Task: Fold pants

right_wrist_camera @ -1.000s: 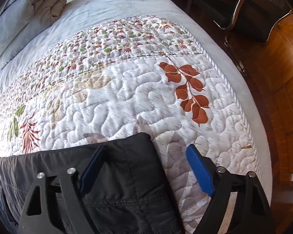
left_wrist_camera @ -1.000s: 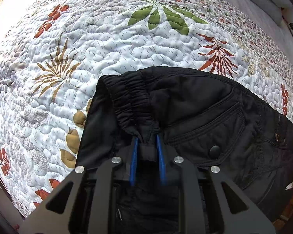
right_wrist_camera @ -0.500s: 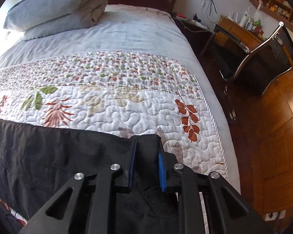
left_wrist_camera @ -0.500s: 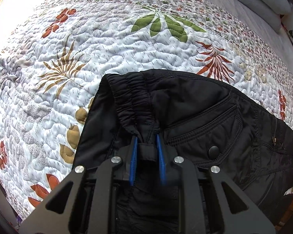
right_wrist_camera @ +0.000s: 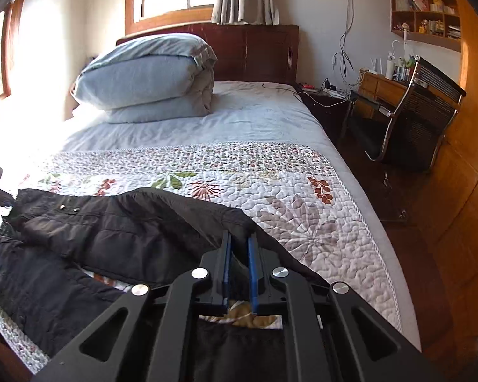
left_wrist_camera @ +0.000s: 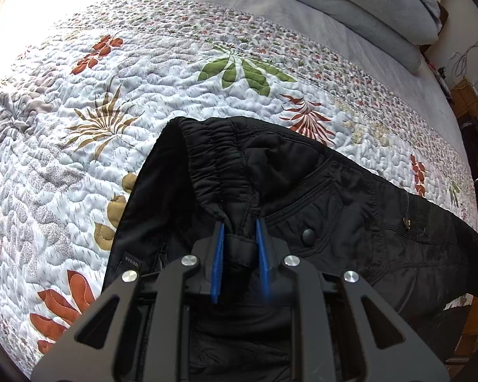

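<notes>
Black pants (left_wrist_camera: 318, 175) lie across a floral quilt (left_wrist_camera: 143, 79) on a bed. My left gripper (left_wrist_camera: 239, 224) is shut on the elastic waistband, which bunches up between its blue pads and is lifted a little off the quilt. In the right wrist view the pants (right_wrist_camera: 127, 222) stretch away to the left. My right gripper (right_wrist_camera: 239, 235) is closing its jaws on the leg end. The dark fabric is pinched between the pads and held above the quilt (right_wrist_camera: 302, 216).
A folded grey duvet (right_wrist_camera: 149, 73) is stacked at the head of the bed against the dark wooden headboard (right_wrist_camera: 255, 51). To the right of the bed are wooden floor, a metal-framed chair (right_wrist_camera: 420, 114) and a desk (right_wrist_camera: 376, 89) with cables.
My right gripper went from wide open over the leg end to pinching it, then rose and tipped up until the whole room shows. The left gripper lifted slightly with the waistband.
</notes>
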The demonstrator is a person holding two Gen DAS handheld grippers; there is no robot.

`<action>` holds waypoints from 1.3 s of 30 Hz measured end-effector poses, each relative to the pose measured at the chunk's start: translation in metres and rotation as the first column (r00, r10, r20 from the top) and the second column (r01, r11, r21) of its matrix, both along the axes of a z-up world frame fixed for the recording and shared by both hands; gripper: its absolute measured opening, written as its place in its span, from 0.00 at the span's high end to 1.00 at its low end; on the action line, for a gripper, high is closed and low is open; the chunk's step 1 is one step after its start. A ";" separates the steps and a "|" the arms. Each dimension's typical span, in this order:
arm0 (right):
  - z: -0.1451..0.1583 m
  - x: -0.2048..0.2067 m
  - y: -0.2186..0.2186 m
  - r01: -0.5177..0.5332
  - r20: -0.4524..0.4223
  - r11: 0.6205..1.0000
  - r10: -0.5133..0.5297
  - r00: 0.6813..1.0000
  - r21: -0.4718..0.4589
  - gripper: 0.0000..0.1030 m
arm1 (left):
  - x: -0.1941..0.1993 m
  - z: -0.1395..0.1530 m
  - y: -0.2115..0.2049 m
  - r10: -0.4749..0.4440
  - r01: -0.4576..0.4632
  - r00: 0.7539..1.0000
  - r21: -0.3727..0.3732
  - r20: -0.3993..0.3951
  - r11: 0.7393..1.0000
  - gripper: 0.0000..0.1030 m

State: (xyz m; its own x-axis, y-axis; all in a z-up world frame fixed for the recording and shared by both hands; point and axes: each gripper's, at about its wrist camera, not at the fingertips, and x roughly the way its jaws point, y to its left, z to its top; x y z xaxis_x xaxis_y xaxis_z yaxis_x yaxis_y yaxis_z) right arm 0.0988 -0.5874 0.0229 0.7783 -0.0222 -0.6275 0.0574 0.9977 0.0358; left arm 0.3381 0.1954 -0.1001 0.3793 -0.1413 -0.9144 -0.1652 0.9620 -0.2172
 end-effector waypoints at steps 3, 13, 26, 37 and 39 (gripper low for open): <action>-0.001 -0.037 0.007 0.022 0.015 1.000 -0.022 1.000 0.020 0.92 | -0.022 0.013 -0.001 -0.023 0.025 0.999 -0.059 0.048 0.998 0.82; -0.058 -0.144 -0.010 0.194 -0.026 0.951 -0.193 0.981 0.239 1.00 | -0.068 0.021 -0.013 -0.083 0.091 0.988 -0.062 0.130 0.994 0.81; -0.073 -0.095 0.037 0.105 -0.123 0.983 -0.087 0.989 0.153 0.47 | -0.093 0.003 -0.019 -0.066 0.078 0.988 -0.080 0.142 0.994 0.62; -0.095 0.211 0.238 -0.390 -0.316 0.920 0.356 0.880 -0.049 0.37 | -0.122 0.017 -0.049 -0.098 0.114 0.960 -0.045 0.262 0.992 0.47; -0.119 0.244 0.257 -0.413 -0.384 0.908 0.358 0.851 -0.069 0.37 | -0.124 0.016 -0.053 -0.110 0.128 0.959 -0.052 0.263 0.990 0.46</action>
State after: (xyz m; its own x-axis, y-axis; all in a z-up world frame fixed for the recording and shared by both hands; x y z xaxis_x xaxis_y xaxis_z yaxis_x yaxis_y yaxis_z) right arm 0.3432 -0.3307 -0.0962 0.4686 0.1220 -0.8749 -0.3517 0.9343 -0.0581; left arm 0.2139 0.1422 -0.0836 0.5785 -0.2576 -0.7739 0.0197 0.9529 -0.3025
